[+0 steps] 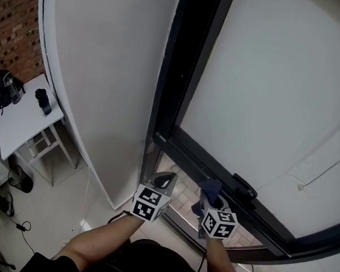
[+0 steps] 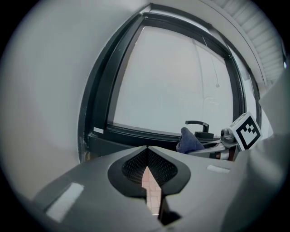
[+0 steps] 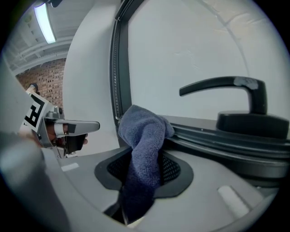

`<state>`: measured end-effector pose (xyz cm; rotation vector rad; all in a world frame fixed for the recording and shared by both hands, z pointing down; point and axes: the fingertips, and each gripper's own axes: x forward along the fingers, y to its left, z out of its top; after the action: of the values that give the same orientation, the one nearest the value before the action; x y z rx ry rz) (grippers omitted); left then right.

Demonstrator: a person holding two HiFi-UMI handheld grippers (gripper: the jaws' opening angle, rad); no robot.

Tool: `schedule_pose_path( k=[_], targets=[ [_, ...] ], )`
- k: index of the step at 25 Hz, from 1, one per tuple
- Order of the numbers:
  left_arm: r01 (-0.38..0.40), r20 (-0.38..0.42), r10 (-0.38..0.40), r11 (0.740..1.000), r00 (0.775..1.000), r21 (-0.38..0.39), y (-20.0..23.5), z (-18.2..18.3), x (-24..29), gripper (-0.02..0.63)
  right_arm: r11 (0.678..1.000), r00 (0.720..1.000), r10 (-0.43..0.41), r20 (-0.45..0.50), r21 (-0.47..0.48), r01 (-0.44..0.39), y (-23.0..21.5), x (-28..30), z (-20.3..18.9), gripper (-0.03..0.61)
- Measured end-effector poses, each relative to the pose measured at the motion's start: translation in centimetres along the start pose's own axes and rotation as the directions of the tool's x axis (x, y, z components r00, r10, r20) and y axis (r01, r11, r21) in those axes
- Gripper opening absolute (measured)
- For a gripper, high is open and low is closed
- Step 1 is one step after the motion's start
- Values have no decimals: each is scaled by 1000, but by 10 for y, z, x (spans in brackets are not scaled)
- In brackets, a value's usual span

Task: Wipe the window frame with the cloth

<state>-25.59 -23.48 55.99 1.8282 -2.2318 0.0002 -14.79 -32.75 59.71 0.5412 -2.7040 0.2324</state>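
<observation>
A big white wall [image 1: 105, 70] stands on the left, and next to it is a big window with pale glass [image 1: 277, 93]. Around the glass runs the dark window frame [image 1: 186, 64], with one bar going up beside the wall and one bar going along the bottom. Far to the left there is a brick wall [image 1: 15, 23] and a light floor [image 1: 48, 211]. A small white counter [image 1: 23, 122] stands there on thin legs, with two dark things [image 1: 43, 101] on top, too small to tell what they are. Under the window there are some pinkish tiles [image 1: 180, 194]. The person holds out both arms toward the bottom corner of the window. The left gripper [image 2: 146, 152] is near the corner where the wall and the frame meet. Its jaws are pressed together at the tips, and it holds nothing. The right gripper [image 3: 144, 158] is just beside it, lower along the bottom bar. It is squeezed tight on the blue cloth [image 3: 142, 131]. The cloth sticks out past the jaws in a soft bunch, and the bunch looks to be pressed up against the bottom bar of the window frame. A black handle [image 3: 226, 86] sits on that bar, near the cloth on its right.
</observation>
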Motion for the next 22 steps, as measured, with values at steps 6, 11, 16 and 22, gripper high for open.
schedule_pose_path(
  k=[6,11,16,22],
  targets=[
    [-34,5,34,999,999,-9,37,1,-14,-6,1000,1000,25,-7,-17,-25,29,26,10,135],
    [-48,10,49,999,999,-12,61,1,-22,-6,999,999,34,-10,-14,-34,47,50,15,135],
    [-60,8,60,998,998,-8,84,4,-29,-6,999,999,38,-1,-16,-38,65,73,25,135],
    [-50,9,50,999,999,22,102,10,-33,-6,999,999,43,-2,-11,-43,83,99,32,135]
  ],
)
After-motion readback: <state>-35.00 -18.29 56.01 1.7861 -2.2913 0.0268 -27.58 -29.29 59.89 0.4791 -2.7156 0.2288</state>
